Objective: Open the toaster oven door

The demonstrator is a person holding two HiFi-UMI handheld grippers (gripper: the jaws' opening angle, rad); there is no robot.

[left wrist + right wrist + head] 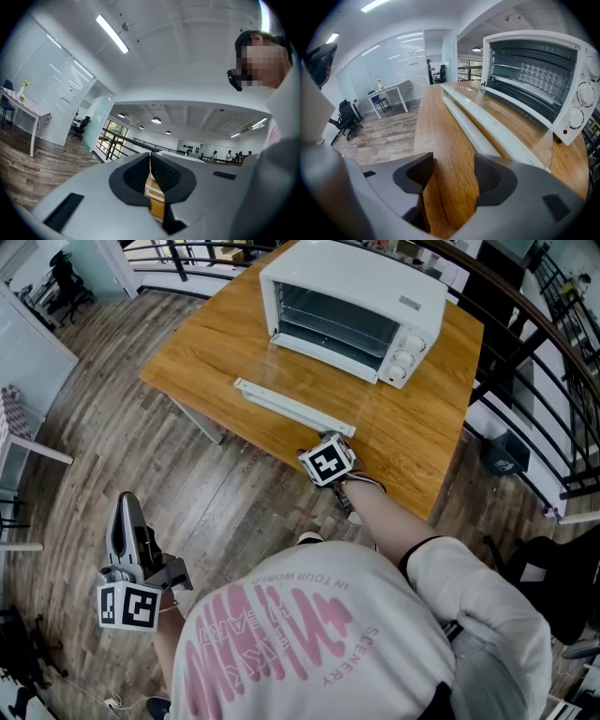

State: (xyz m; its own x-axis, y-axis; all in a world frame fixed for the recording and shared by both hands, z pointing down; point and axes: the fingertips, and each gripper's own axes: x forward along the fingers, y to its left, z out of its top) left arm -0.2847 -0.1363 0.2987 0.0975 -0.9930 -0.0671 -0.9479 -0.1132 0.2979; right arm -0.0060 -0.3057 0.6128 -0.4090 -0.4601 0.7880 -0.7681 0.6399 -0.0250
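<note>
A wooden bench [206,362] stands on a plank floor [103,446], and on its far half sits a white toaster oven [375,277], its mouth turned toward the person. It is the only container in view. Its cavity holds a wire rack [525,70] set across it, with a dimpled back wall behind the rack. The oven's glass door [319,381] is already swung all the way down and lies flat on the bench in front of the mouth, hinged at the oven's lower edge. The door's long white handle [291,407] runs along its free edge, on the side nearest the person. A column of white knobs [405,357] sits on the panel at the oven's right end, with a small red lamp [566,131] below them.

The right hand-held gripper [453,161] hangs over the near part of the bench, angled downward, just beside the right end of the handle but not touching it. Its jaws stand apart, and only bare bench top shows between them. From its own view, the door and handle stretch away ahead and to the right, toward the oven.

The left hand-held gripper [125,507] is low at the person's left side, over the floor and well apart from bench and oven. Its jaws are closed together with nothing held.
</note>
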